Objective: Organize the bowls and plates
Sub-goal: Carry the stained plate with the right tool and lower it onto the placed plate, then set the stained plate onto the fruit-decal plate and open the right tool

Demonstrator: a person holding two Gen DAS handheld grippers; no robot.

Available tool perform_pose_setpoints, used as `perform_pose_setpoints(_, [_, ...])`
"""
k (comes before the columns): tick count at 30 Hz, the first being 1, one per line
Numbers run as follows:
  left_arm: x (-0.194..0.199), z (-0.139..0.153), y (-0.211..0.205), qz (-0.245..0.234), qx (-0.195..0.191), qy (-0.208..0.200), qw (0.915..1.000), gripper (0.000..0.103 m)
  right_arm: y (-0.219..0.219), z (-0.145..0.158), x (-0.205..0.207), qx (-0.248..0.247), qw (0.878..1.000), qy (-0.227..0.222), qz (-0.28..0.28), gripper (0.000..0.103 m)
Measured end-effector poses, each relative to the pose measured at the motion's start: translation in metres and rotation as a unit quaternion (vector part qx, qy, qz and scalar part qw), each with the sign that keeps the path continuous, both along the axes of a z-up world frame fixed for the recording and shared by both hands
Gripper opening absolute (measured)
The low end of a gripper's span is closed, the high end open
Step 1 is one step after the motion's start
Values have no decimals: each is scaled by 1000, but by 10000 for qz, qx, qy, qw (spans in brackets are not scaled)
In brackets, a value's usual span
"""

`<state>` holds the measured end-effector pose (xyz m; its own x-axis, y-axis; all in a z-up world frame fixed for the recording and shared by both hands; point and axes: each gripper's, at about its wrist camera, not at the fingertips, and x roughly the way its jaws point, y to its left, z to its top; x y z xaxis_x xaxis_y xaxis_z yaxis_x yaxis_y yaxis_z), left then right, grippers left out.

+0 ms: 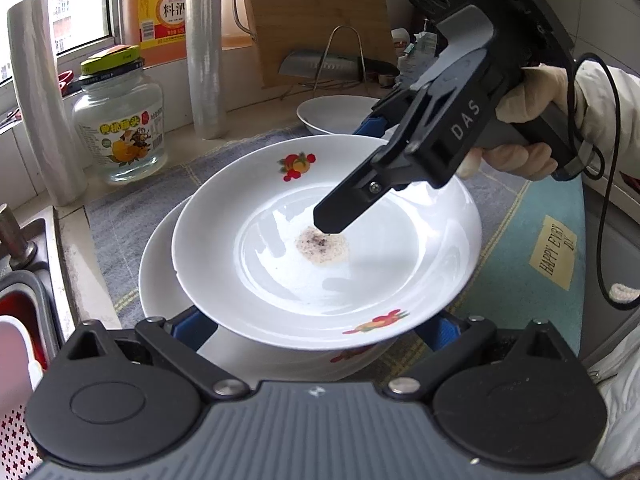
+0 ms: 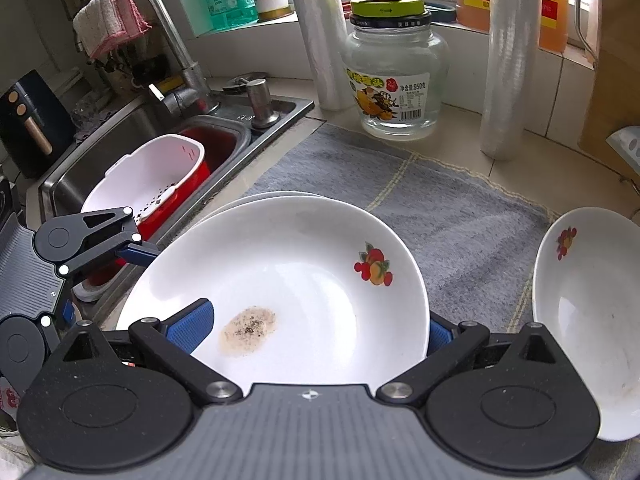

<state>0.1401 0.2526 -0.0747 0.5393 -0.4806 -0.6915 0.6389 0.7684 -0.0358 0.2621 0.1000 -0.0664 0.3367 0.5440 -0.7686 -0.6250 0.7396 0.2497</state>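
A white deep plate (image 1: 360, 264) with fruit prints and a brown stain in its middle rests on a second white plate (image 1: 160, 276); both show in the right wrist view too, the top plate (image 2: 304, 288) over the lower plate (image 2: 256, 199). My left gripper (image 1: 320, 330) is open, its blue pads at either side of the top plate's near rim. My right gripper (image 2: 320, 326) is open, one pad inside the plate and one outside its rim. In the left wrist view its black finger (image 1: 340, 216) hangs over the stain. A white bowl (image 2: 588, 312) sits at the right.
The plates sit on a grey cloth (image 2: 452, 208) beside the sink (image 2: 160, 132), which holds a white strainer basket (image 2: 152, 176). A glass jar (image 2: 396, 76), two plastic-wrap rolls (image 2: 504, 80), an orange bottle (image 1: 160, 12), a cutting board (image 1: 312, 12) and a cleaver (image 1: 320, 65) line the back.
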Motion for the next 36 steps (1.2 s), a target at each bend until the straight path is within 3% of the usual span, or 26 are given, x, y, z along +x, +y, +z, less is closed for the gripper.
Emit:
perform_pose_setpoints(22, [16,-2,3,132,-190,748,9969,102,2,-5,2,-15,9997,184,-145,103])
perform_pose_setpoints(36, [25,7,-1,288,96,1052,9940,102,9,-5,3,-275,9987,306,-300,103])
